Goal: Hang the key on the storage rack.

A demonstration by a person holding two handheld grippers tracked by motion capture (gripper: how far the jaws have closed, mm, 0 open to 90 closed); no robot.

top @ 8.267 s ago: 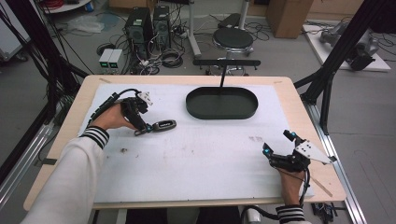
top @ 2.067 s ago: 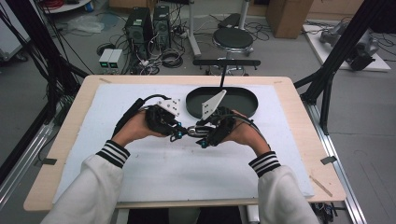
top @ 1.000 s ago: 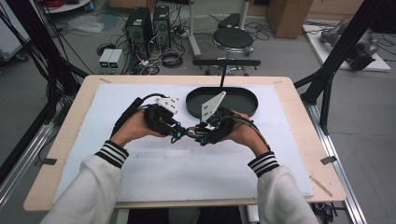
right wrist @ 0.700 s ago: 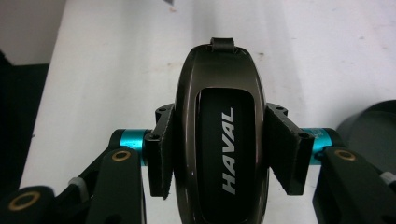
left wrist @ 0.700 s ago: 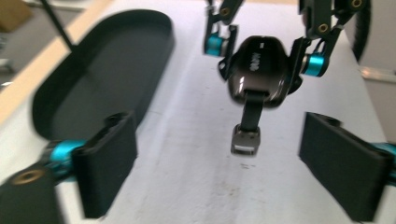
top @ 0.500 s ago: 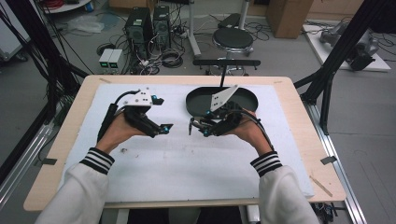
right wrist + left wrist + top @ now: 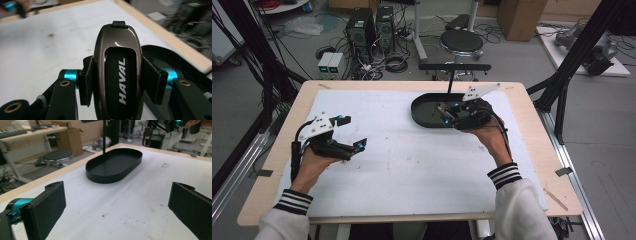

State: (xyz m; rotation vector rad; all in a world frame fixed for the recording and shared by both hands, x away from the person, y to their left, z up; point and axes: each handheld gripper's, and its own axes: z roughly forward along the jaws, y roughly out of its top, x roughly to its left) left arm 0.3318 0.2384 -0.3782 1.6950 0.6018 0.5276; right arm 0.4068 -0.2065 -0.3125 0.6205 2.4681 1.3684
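The right gripper [image 7: 443,111] holds a small object over the black tray [image 7: 424,112] near the table's far edge; the left gripper [image 7: 354,145] hangs open by the left edge.

I am working in a lab or test room, not a home. My table [image 7: 532,150] is a plain wooden top with a white sheet, framed by black metal struts [image 7: 579,55]. Beyond its far edge, two computer towers [image 7: 374,25] stand on the grey floor among tangled cables [image 7: 394,62], with a round stool [image 7: 461,41] nearby. Cardboard boxes [image 7: 519,17] sit at far right.
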